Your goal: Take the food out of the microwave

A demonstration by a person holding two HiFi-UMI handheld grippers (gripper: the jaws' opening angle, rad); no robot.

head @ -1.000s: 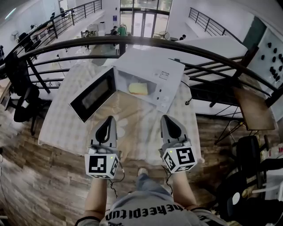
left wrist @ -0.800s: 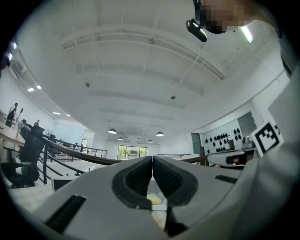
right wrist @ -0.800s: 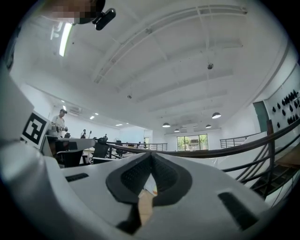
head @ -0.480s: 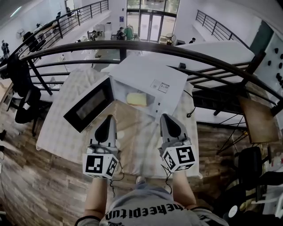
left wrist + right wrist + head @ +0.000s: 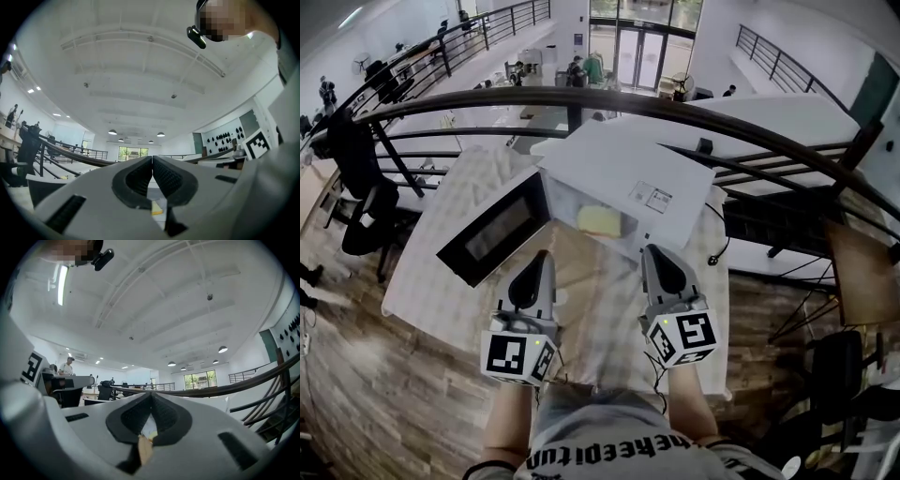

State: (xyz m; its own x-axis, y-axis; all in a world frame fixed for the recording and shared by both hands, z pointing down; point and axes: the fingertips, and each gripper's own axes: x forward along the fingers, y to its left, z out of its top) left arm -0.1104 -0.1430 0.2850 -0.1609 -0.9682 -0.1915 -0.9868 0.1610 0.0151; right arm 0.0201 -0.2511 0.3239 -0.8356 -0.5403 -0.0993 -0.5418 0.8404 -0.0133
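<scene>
**While the door hangs open, the food sits inside the microwave**

Seen from the head view, the white microwave [image 5: 623, 173] stands on a table [image 5: 431, 281] under a checked cloth, at 12 o'clock of both grippers. Its dark-windowed door [image 5: 497, 227] swings out toward 8 o'clock and ends near the left gripper [image 5: 540, 255], on its 10 o'clock side. The food [image 5: 600, 220], a pale yellow block, lies in the cavity, at 1 o'clock of the left gripper and 11 o'clock of the right gripper [image 5: 649, 251].

Both grippers hang above the cloth short of the opening, with only tablecloth between them and the food. Each gripper's own view shows its jaws pressed together on nothing.

A curved dark railing [image 5: 581, 101] runs behind the microwave from 9 o'clock to 3 o'clock. Black chairs [image 5: 358, 202] stand at the table's 9 o'clock side, on a wood-plank floor [image 5: 375, 384]. A cable [image 5: 713, 258] dangles at 3 o'clock of the microwave.

A white sticker [image 5: 649, 197] lies on the microwave's top, its print too small to read. The person's shirt [image 5: 609, 455] at 6 o'clock carries upside-down lettering that cannot be read reliably.
</scene>
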